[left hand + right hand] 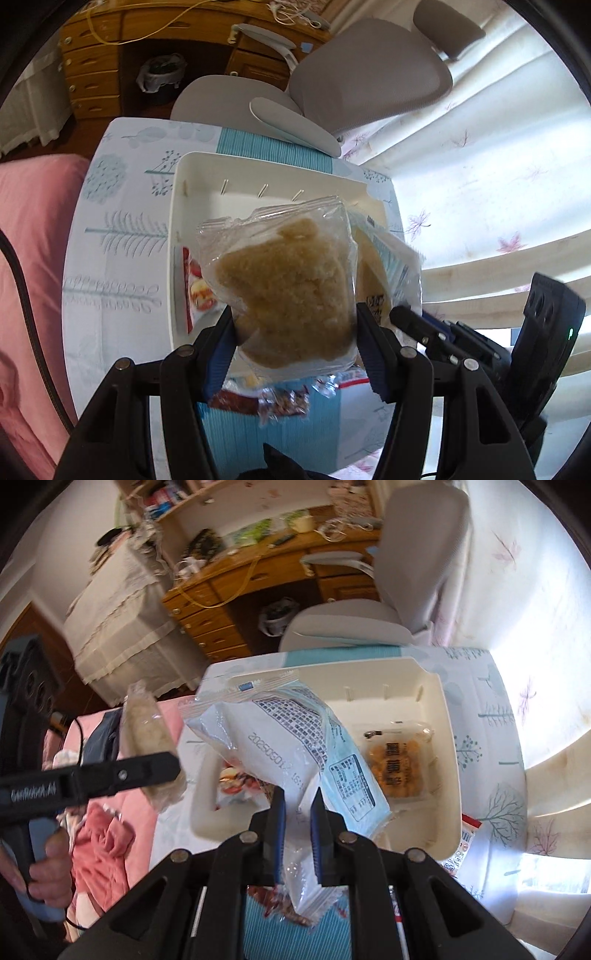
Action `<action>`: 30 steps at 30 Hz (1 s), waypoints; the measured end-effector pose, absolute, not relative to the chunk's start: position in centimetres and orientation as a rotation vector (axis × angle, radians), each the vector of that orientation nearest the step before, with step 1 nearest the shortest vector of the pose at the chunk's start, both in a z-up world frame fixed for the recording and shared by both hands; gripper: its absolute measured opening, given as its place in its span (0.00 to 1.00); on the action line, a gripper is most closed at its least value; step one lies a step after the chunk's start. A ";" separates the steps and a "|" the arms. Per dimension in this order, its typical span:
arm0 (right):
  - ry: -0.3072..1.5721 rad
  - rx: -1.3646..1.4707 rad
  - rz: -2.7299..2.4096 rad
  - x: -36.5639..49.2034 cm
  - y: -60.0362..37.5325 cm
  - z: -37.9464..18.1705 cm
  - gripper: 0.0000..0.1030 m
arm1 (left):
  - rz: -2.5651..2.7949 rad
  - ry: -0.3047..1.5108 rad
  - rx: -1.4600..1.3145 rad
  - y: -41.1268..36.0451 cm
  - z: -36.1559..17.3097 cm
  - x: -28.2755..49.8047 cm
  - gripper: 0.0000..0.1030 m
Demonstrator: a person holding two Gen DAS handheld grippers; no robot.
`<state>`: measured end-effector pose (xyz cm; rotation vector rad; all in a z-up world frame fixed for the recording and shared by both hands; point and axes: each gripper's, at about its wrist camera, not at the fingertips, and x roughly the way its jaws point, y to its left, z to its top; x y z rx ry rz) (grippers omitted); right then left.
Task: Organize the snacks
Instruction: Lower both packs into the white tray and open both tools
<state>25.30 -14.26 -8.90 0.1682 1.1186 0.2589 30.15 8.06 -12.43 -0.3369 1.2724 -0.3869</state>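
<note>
Tablecloth-covered table [491, 716], pale with blue tree prints, carries the white rectangular plastic bin [448, 738] at centre. Inside the bin, at three o'clock, sits a clear tub of orange snacks [400, 764]; at nine o'clock, a red-printed packet [236, 779]. Right gripper [298, 834] is clamped on the white-and-blue foil snack bag [266, 738], held over the bin. Left gripper [295, 332] squeezes the clear-wrapped brown crumbly cake [284, 288] above the bin too. Both look light; the cake seems fragile, so gentle pressure near the wrapper's edge suits it, and the slick foil wants a seam grip.
</note>
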 end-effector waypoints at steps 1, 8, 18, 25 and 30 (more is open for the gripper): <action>1.127 0.175 0.245 25.7 -14.5 -9.3 0.12 | -0.386 1.281 -0.321 7.8 -12.9 30.6 0.58; 1.195 0.232 0.154 27.8 -15.7 -12.4 0.14 | -0.384 1.350 -0.245 6.1 -15.4 32.3 0.58; 1.201 0.210 0.080 27.3 -15.7 -12.6 0.42 | -0.332 1.365 -0.290 6.9 -15.8 31.9 0.83; 1.171 0.240 0.056 25.5 -16.4 -11.3 0.49 | -0.349 1.351 -0.285 7.3 -14.3 30.0 0.83; 1.145 0.262 0.047 23.4 -16.7 -10.2 0.50 | -0.368 1.320 -0.265 7.3 -12.8 28.0 0.83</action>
